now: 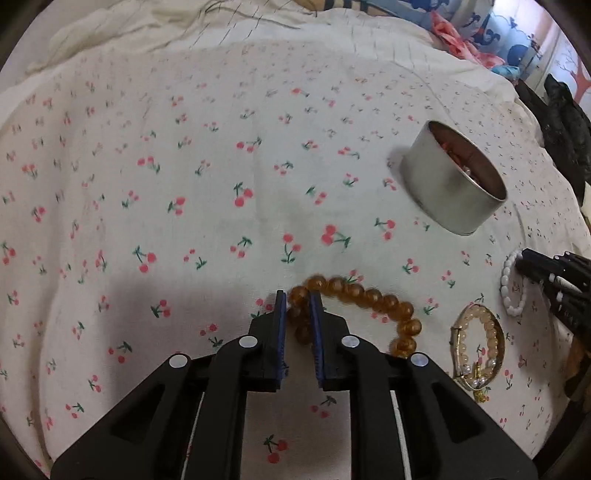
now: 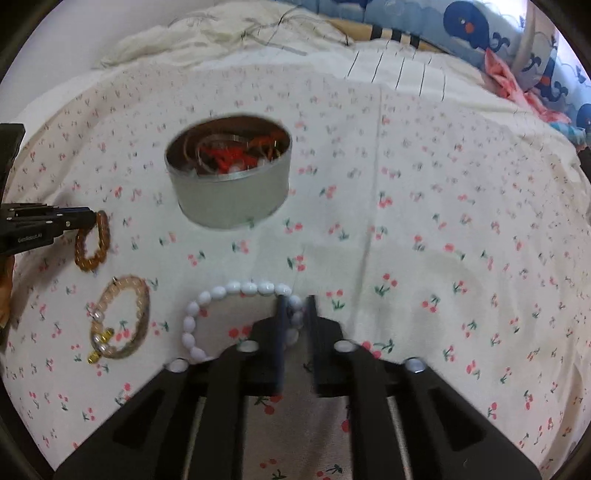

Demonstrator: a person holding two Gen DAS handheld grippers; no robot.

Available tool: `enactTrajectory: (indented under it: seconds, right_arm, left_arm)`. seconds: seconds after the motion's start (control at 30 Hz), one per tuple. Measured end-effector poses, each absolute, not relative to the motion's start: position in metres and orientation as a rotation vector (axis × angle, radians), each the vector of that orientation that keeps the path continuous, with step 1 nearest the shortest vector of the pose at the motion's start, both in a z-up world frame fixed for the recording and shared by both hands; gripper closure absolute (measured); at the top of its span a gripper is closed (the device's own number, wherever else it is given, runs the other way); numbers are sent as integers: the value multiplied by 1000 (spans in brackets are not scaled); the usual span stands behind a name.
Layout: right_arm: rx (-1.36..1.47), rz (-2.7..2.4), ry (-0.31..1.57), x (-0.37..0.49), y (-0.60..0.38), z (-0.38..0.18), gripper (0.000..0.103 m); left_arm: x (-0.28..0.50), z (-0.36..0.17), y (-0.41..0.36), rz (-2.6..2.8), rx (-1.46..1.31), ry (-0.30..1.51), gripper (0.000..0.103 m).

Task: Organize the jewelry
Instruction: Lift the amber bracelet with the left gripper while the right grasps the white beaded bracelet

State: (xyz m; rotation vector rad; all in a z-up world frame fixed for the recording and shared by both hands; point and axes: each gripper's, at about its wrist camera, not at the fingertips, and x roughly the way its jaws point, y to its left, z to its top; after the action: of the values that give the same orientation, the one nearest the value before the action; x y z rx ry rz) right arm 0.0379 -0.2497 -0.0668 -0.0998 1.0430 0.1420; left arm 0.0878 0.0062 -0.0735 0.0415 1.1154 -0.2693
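Observation:
My left gripper point(image 1: 298, 300) is shut on an amber bead bracelet point(image 1: 369, 295), and the rest of the loop trails right over the cherry-print sheet. The right wrist view shows that bracelet point(image 2: 92, 243) at the far left, in the left gripper point(image 2: 86, 221). My right gripper point(image 2: 297, 304) is shut on a white bead bracelet point(image 2: 240, 288), whose loop curves left on the sheet. The same white bracelet point(image 1: 511, 291) and right gripper point(image 1: 524, 264) show at the right edge of the left wrist view. An open round metal tin point(image 2: 229, 199) point(image 1: 443, 188) holds red cord and other jewelry.
A pale peach and pearl bracelet with gold clasps point(image 2: 122, 317) point(image 1: 478, 343) lies loose between the two grippers. Rumpled cream bedding point(image 2: 229, 33) lies at the back and whale-print fabric point(image 2: 480, 26) at the back right. A dark object point(image 1: 565, 122) sits at the right edge.

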Motion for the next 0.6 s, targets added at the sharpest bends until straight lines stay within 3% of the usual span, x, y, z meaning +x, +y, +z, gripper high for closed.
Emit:
enactTrajectory:
  seconds: [0.13,0.17,0.2,0.27,0.3,0.6]
  right_arm:
    - [-121,159,1056,37,-243,-73,66]
    - [-114,172,1057,37,-243,-73,74]
    - [-113,186,1056,38,-241,-72,89]
    - [-117,188,1041,36,-238,-71,95]
    - [-109,189,1035,36,-239,-69,95]
    - [-78,167,999,34,-250,-60,95]
  left_arm:
    - [88,-79,3,-288,50,1125,77]
    - [86,-79,0,-293,59,1121,74]
    - [88,-81,-4,-290,78,1116,73]
    - [89,-80,-13,-295,125,1105,77]
    - [91,-78,-14,-304,118,1103,91]
    - [93,-56,2,-280,32,1011,93]
